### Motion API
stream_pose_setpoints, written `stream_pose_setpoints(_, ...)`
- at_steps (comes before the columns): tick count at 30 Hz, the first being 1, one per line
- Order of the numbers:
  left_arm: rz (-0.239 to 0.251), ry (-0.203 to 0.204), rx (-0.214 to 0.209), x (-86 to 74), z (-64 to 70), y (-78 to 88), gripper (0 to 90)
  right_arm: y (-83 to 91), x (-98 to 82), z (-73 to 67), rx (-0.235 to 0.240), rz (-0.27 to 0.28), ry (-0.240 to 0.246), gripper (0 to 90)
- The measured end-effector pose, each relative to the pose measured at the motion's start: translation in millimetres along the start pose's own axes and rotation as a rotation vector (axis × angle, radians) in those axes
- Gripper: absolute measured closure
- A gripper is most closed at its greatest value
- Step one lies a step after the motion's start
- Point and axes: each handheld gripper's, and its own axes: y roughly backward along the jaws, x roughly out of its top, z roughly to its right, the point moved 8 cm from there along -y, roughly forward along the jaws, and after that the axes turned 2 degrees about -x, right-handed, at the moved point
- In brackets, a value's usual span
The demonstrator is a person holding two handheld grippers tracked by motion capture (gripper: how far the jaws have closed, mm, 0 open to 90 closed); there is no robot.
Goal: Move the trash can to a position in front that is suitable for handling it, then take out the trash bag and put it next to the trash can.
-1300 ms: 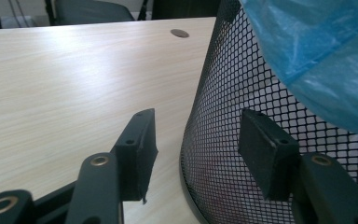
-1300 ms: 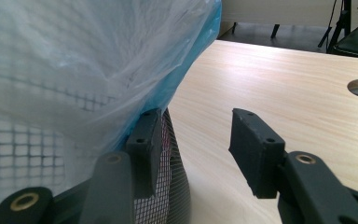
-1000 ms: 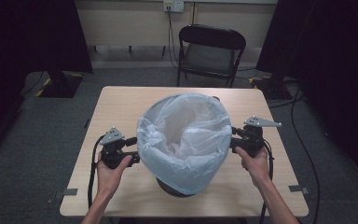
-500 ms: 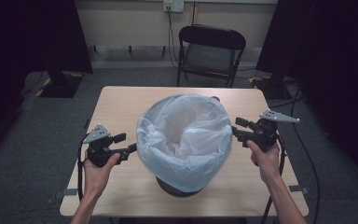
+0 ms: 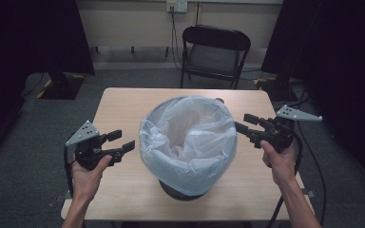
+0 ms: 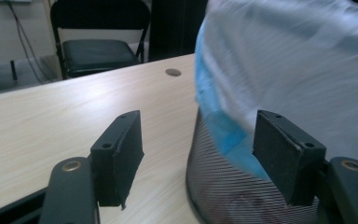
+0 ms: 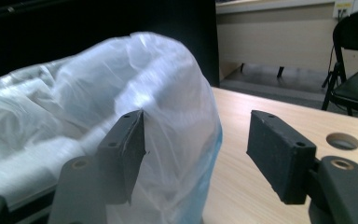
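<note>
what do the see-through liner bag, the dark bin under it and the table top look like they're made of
The translucent white liner bag looks like thin plastic film: it creases, lets light through and shows a blue tint at its folded edge. The dark round bin looks like fine metal mesh, going by its tight striped weave, though plastic is possible. The pale table top shows matte wood grain, probably laminate.

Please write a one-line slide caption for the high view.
Both open tools, left and right, flank a bag-lined bin on the table.
</note>
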Motion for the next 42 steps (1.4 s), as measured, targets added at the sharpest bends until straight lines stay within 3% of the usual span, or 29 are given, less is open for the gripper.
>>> stream_pose_setpoints(3, 0.019, -0.018, -0.020, 9.4, 8.3, 6.4, 32.0, 3.4, 8.3, -2.8, 0.004, 0.018, 0.001, 35.7)
stream_pose_setpoints(6, 0.047, -0.011, -0.044, 20.6, 13.6, 10.2, 30.3, 5.9, 16.2, -5.9, 0.022, 0.034, -0.015, 34.0)
stream_pose_setpoints(12, 0.101, 0.000, -0.096, 46.1, 25.7, 13.3, 26.2, 5.7, 32.1, -21.9, 0.078, 0.047, -0.001, 31.3)
stream_pose_setpoints(16, 0.089, -0.041, -0.118, 59.0, 40.9, 6.7, 21.5, 3.5, 34.7, -41.6, 0.102, 0.022, 0.040, 29.1)
stream_pose_setpoints(21, 0.056, -0.067, -0.151, 60.0, 57.2, -9.3, 19.7, 3.4, 28.9, -49.0, 0.109, 0.003, 0.054, 28.0)
stream_pose_setpoints(26, 0.015, -0.068, -0.136, 53.9, 60.0, -27.4, 16.2, 1.0, 19.8, -51.3, 0.095, -0.036, 0.072, 27.2)
stream_pose_setpoints(29, -0.014, -0.066, -0.117, 50.1, 56.8, -37.8, 15.1, -2.0, 14.5, -52.3, 0.081, -0.071, 0.092, 32.2)
stream_pose_setpoints(33, -0.027, -0.060, -0.088, 49.2, 53.4, -41.6, 17.7, -3.9, 13.2, -47.2, 0.004, -0.089, 0.116, 50.3)
stream_pose_setpoints(35, -0.015, -0.075, -0.042, 51.0, 48.8, -41.1, 27.5, -4.5, 13.8, -43.2, -0.025, -0.094, 0.125, 60.5)
stream_pose_setpoints(36, -0.012, -0.076, -0.039, 51.5, 48.3, -41.1, 33.2, -5.1, 15.0, -40.8, -0.033, -0.091, 0.119, 64.5)
stream_pose_setpoints(42, 0.010, -0.094, 0.026, 57.7, 45.2, -37.8, 48.4, -3.8, 24.0, -35.2, -0.058, -0.057, 0.105, 88.6)
